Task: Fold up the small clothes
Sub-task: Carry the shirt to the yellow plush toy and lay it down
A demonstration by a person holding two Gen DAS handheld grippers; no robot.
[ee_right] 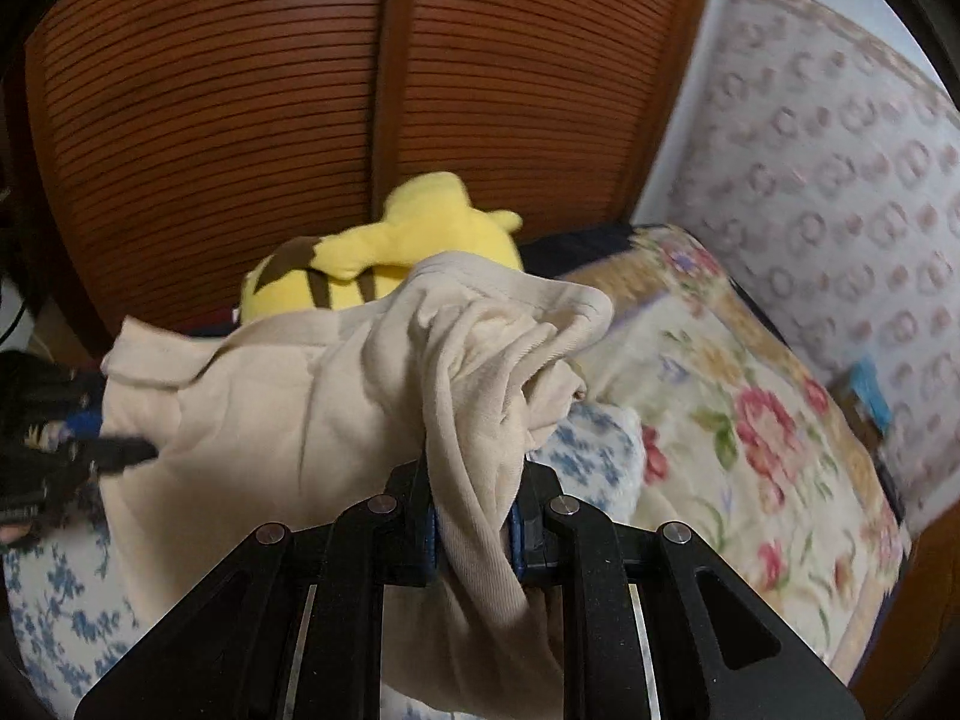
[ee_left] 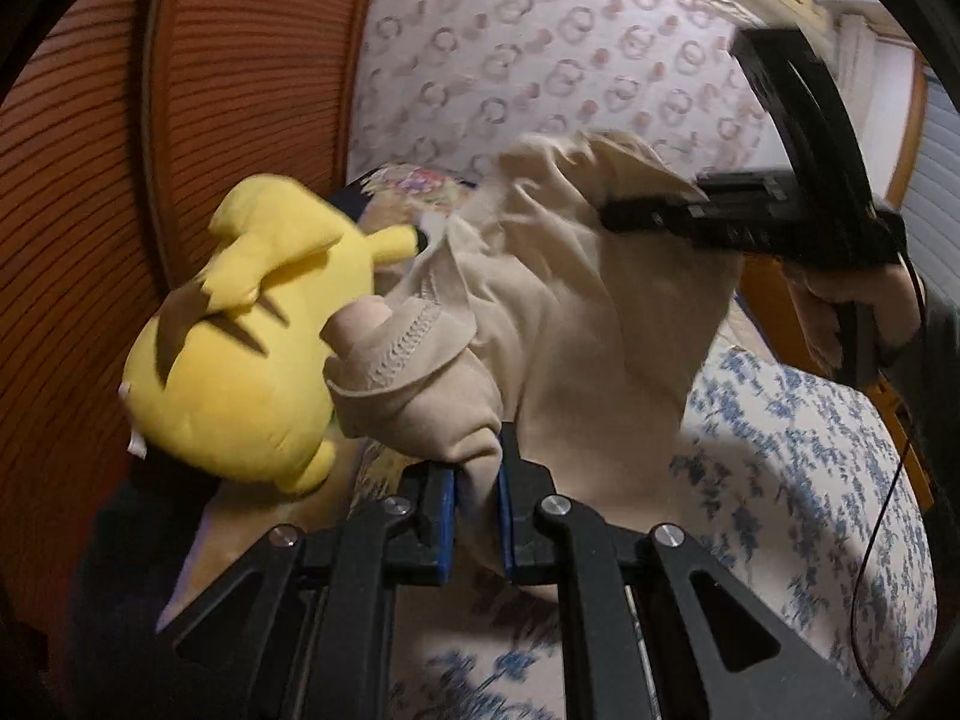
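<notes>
A small beige garment hangs in the air between both grippers, above the bed. My left gripper is shut on a bunched edge of it, with a stitched hem folded just above the blue pads. In the left wrist view the right gripper comes in from the upper right, held by a hand, clamped on the far part of the cloth. In the right wrist view my right gripper is shut on a gathered fold of the beige garment. The left gripper shows blurred at the left edge, on the cloth.
A yellow plush toy lies at the head of the bed against slatted wooden doors. A blue-flowered sheet and a floral blanket cover the bed. Patterned wallpaper stands behind. A cable hangs from the right gripper's handle.
</notes>
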